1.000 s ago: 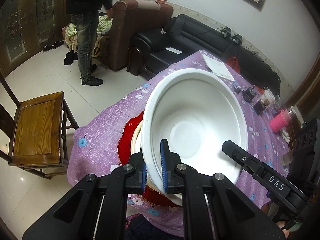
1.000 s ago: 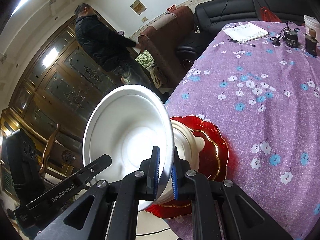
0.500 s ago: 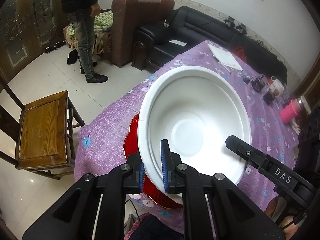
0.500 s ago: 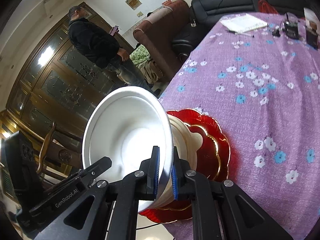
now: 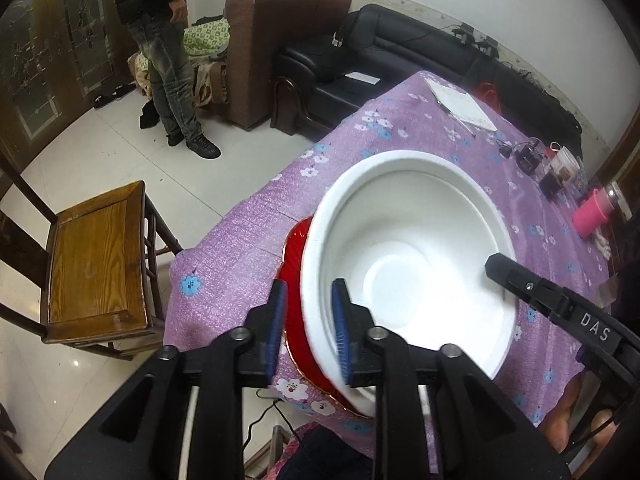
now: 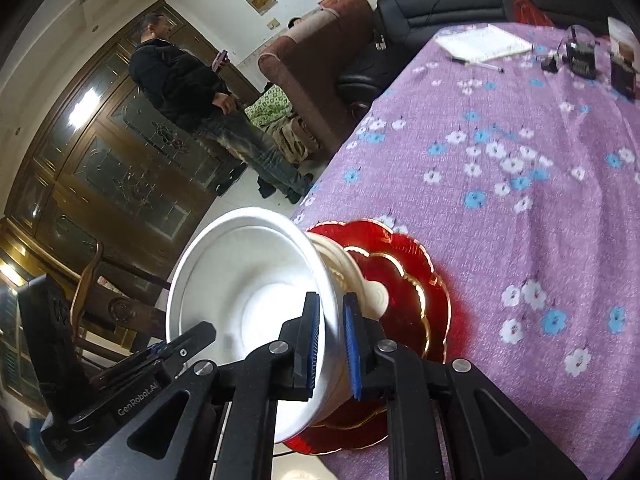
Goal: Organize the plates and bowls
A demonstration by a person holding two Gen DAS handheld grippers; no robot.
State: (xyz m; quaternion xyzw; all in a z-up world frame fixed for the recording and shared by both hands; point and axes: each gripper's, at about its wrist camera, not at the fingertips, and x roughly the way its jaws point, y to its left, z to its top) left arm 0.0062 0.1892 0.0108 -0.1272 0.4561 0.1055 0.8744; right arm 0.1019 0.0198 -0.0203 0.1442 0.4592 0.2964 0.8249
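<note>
A large white bowl sits on a stack at the near left corner of the table, which is covered by a purple cloth with blue and white flowers. Under the bowl is a cream dish, and below that lie red scalloped plates with gold rims. The left gripper straddles the bowl's near left rim: its jaws have just been opening, and in the left wrist view the outer blue pad stands clear of the wall with red plate showing in the gap, while the inner pad lies just beside or against the inside of the rim, so the hold is released. The right gripper straddles the opposite rim; its jaws have also just been easing apart, only slightly, and the rim is between the blue pads, but whether they still press on it I cannot tell. Each gripper's black fingers appear in the other's view across the bowl. Far along the table lie a white notepad, small dark gadgets and a pink cup. A wooden chair stands to the left of the table, and beyond it a person in a dark jacket and jeans stands near a brown armchair and a black sofa.
</note>
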